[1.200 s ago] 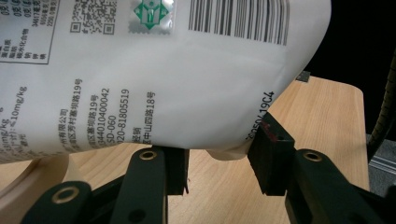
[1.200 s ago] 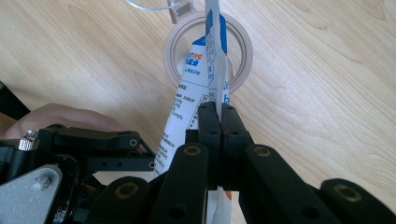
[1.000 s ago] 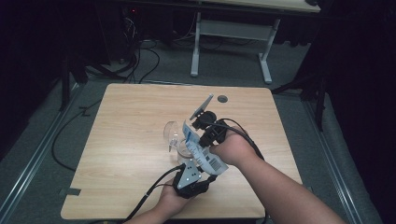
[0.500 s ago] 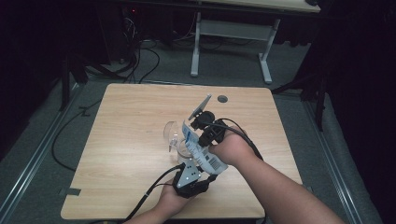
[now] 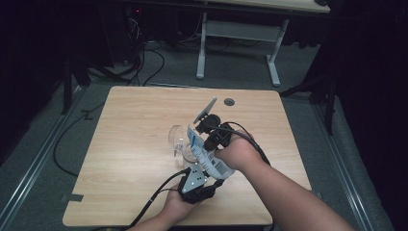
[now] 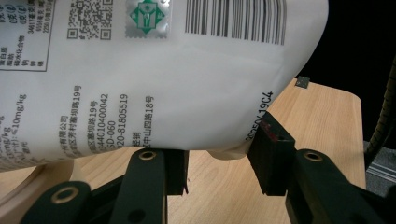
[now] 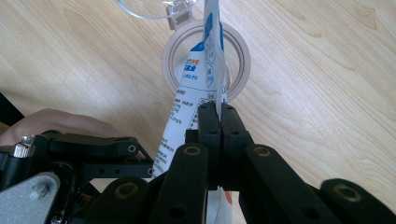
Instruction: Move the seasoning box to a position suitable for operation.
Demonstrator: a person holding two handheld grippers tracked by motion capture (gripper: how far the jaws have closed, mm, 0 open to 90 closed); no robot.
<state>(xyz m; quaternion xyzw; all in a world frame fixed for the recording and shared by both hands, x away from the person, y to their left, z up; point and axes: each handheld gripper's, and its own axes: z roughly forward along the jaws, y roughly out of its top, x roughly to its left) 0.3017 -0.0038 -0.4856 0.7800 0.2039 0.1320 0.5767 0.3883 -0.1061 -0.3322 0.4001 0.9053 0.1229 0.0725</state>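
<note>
Step in hand: emptying the white pouch [image 7: 198, 70] into the open jar [image 7: 241, 56]. The right gripper [image 7: 218, 114] has its jaws fully closed on the pouch's flat edge, holding it tilted, with the mouth just ahead of the jaws, over the jar opening. The left gripper [image 6: 219, 163] stands half open beneath the pouch's lower corner; contact cannot be confirmed. Next move probably calls for raising that corner while keeping the mouth centred

Glossy printed plastic pouch [image 6: 154, 93]; matt wood-grain table [image 5: 134, 144].
</note>
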